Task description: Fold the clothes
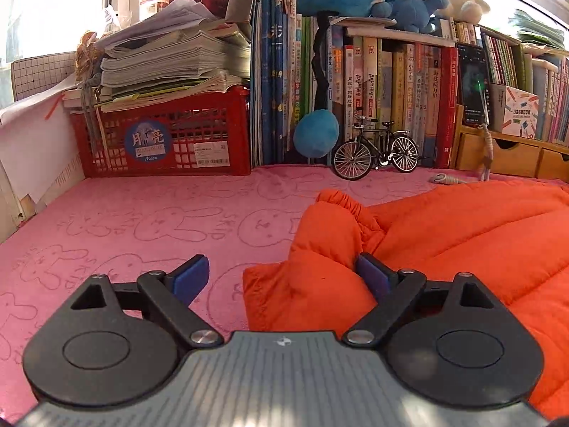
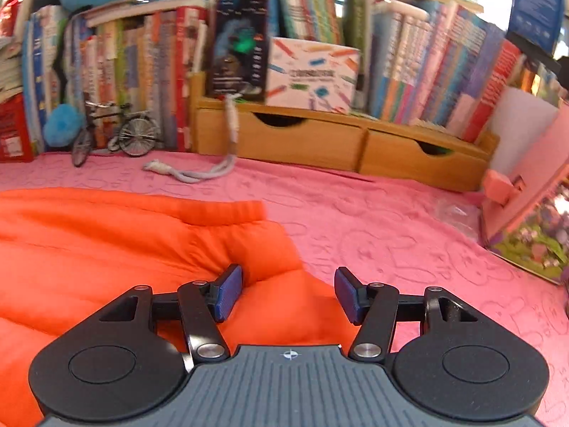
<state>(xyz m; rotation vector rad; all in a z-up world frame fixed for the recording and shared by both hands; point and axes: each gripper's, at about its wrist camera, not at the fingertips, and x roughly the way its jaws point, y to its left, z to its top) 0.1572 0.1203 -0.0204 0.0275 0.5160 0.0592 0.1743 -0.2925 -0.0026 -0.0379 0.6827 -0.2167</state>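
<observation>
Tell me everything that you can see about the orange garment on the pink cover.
The orange garment is bright orange, soft and puffy, perhaps padded. It lies crumpled on the pink cover, not folded flat. One gathered elastic cuff shows in the left wrist view, and a ribbed band in the right wrist view. The left tool and the right tool are both open over its edges, with fabric between the pads; neither is clamped on it.
</observation>
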